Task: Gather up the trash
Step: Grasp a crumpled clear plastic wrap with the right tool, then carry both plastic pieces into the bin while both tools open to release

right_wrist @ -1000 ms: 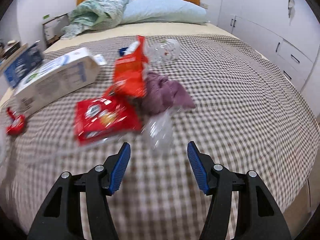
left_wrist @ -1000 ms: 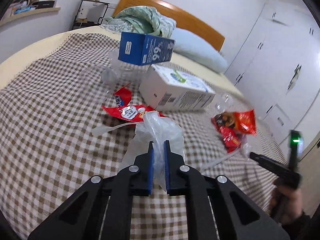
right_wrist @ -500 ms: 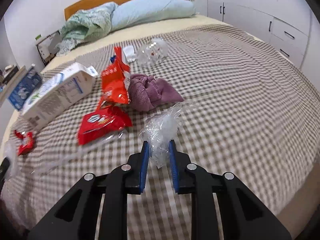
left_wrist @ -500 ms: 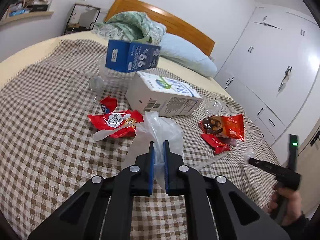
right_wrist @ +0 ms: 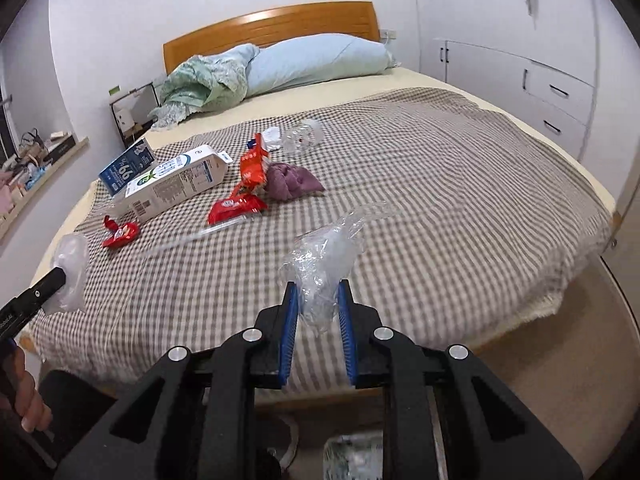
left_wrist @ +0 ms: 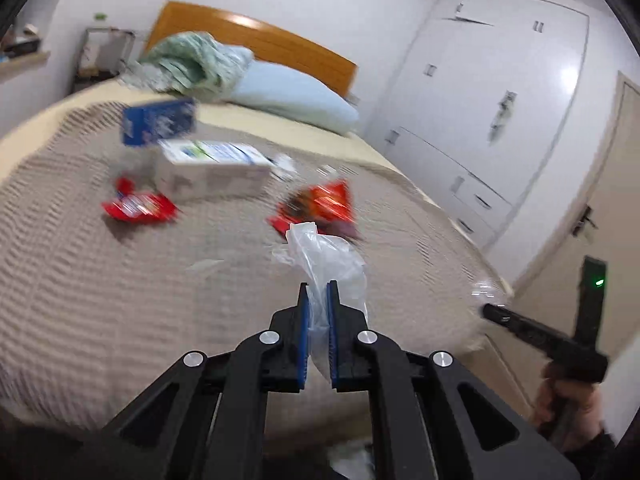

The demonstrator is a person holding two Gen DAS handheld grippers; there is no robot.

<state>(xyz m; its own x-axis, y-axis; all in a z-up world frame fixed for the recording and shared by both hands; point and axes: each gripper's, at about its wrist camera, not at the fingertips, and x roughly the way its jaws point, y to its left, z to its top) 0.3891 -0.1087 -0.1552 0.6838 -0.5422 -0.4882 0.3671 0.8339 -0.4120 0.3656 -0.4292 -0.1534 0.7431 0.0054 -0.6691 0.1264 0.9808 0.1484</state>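
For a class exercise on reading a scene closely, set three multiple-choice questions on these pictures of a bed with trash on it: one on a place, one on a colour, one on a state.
1. Where does the purple cloth lie?
A. on the pillow
B. on the checked blanket beside the red wrappers
C. on the floor

2. What colour is the pillow?
A. light blue
B. red
C. black

3. How is the right gripper?
A. empty and wide open
B. shut on a milk carton
C. shut on clear crumpled plastic

Answers:
1 B, the cloth rests on the checked blanket next to the red wrappers.
2 A, it shows pale blue by the headboard.
3 C, the clear plastic sits pinched between its pads.
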